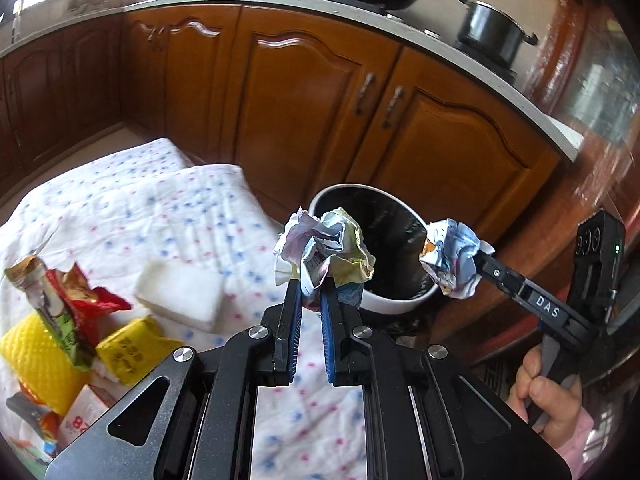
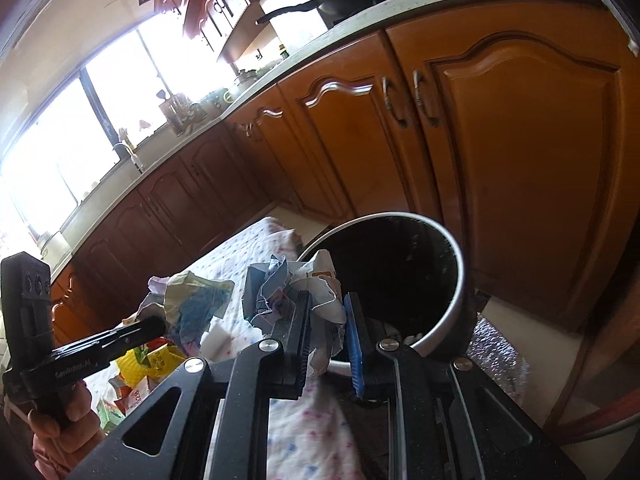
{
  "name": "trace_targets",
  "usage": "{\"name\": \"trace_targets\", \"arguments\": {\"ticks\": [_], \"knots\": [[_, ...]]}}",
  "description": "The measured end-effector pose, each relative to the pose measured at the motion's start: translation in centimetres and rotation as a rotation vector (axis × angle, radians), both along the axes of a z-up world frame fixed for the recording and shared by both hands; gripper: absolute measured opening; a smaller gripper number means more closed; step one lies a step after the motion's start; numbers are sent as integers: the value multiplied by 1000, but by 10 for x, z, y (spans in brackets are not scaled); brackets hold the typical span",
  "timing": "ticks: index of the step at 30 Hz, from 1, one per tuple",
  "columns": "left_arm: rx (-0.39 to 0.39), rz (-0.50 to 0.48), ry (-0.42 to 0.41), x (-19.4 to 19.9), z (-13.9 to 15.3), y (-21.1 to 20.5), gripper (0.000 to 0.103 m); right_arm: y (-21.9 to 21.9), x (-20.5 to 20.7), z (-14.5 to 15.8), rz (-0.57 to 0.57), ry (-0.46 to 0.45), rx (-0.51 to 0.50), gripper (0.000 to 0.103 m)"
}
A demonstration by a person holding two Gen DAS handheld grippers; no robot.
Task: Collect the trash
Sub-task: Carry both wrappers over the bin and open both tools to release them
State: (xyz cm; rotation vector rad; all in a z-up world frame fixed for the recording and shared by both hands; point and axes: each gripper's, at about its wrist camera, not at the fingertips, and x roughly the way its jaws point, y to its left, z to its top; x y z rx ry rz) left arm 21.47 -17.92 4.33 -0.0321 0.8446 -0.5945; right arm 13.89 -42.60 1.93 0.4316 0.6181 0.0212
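My left gripper [image 1: 311,286] is shut on a crumpled paper ball [image 1: 326,250], held in the air just short of the near rim of a white bin with a black liner [image 1: 396,304]. To its right, my right gripper [image 1: 478,258] is shut on a second crumpled paper wad [image 1: 452,260] at the bin's right rim. In the right wrist view that gripper [image 2: 328,304] pinches its paper wad [image 2: 280,288] in front of the bin [image 2: 460,276]. The left gripper [image 2: 160,324] shows at left with its paper ball [image 2: 192,304].
A dotted white cloth [image 1: 120,208] covers the table, with a white sponge block [image 1: 180,292], a red snack wrapper [image 1: 88,300], yellow packets [image 1: 132,348] and more packaging at its left. Wooden cabinets [image 1: 320,92] stand behind the bin. A hand [image 1: 548,396] grips the right tool.
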Motion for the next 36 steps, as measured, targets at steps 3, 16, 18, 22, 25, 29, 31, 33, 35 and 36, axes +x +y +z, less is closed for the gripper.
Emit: {"name": "trace_targets", "arguments": {"ticks": [3,16,18,22,25,29,31,33,35,36], "knots": [[4,-21,0,-2,0,-13,8,-6,-3,1,-13,-1,-6,17],[42,-69,16,12,-7,-65,9,-28,19,-12,-35,49,-36,17],[57,-74,16,16,-9,-74,9,-31,26,-15,-37,63,-37,17],[76,-76,37,30,-17,-88,9,-36,37,-22,-32,88,-42,17],[96,-78,50,39,-24,-96,9,-40,49,-27,-24,105,-42,18],[107,-80,71,49,-31,-106,9,-41,58,-33,-25,126,-48,18],[112,-79,77,53,-34,-109,9,-42,62,-37,-25,138,-53,20],[115,-83,86,54,-38,-111,9,-42,65,-40,-20,147,-53,21],[118,-81,95,57,-41,-112,10,-43,65,-43,-19,154,-47,25],[115,-84,106,57,-44,-110,12,-44,65,-44,-21,156,-39,31]]}}
